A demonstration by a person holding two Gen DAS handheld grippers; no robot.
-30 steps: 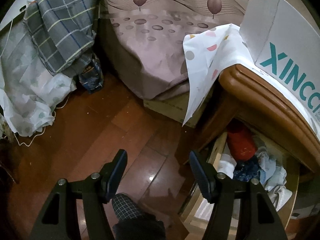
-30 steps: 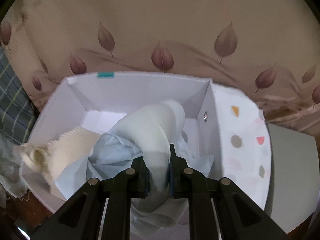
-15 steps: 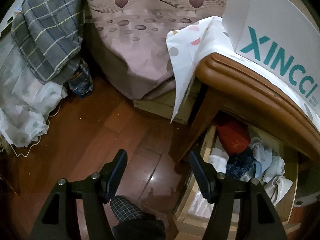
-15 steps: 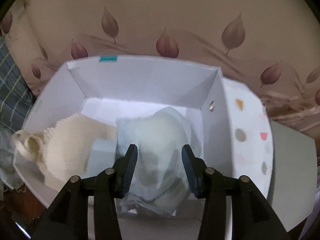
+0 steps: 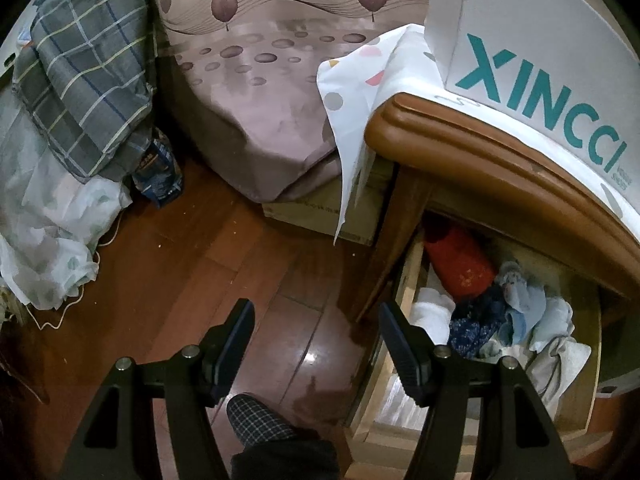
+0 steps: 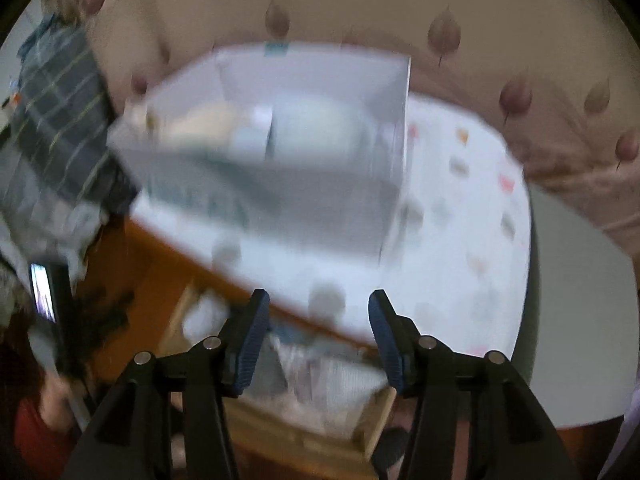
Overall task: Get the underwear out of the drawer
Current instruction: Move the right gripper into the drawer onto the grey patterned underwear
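The open wooden drawer (image 5: 404,296) sits low at the right of the left wrist view, holding a red garment (image 5: 460,264), dark blue patterned underwear (image 5: 476,320) and pale blue and white pieces (image 5: 536,312). My left gripper (image 5: 316,316) is open and empty above the floor, just left of the drawer. In the blurred right wrist view my right gripper (image 6: 318,308) is open and empty above the drawer (image 6: 376,420). The white box (image 6: 280,184) on the nightstand holds pale blue underwear (image 6: 316,132) and a cream garment (image 6: 204,120).
The white XINCCI box (image 5: 540,52) stands on a dotted cloth (image 5: 360,80) over the wooden nightstand top (image 5: 500,168). A bed with leaf-patterned cover (image 5: 272,80) lies behind. Plaid fabric (image 5: 88,64) and a white sheet (image 5: 44,232) pile at left. Wooden floor (image 5: 192,280) lies below.
My right gripper opened, left the pale blue underwear in the white box, and pulled back and down toward the drawer. My left gripper shifted slightly, still open.
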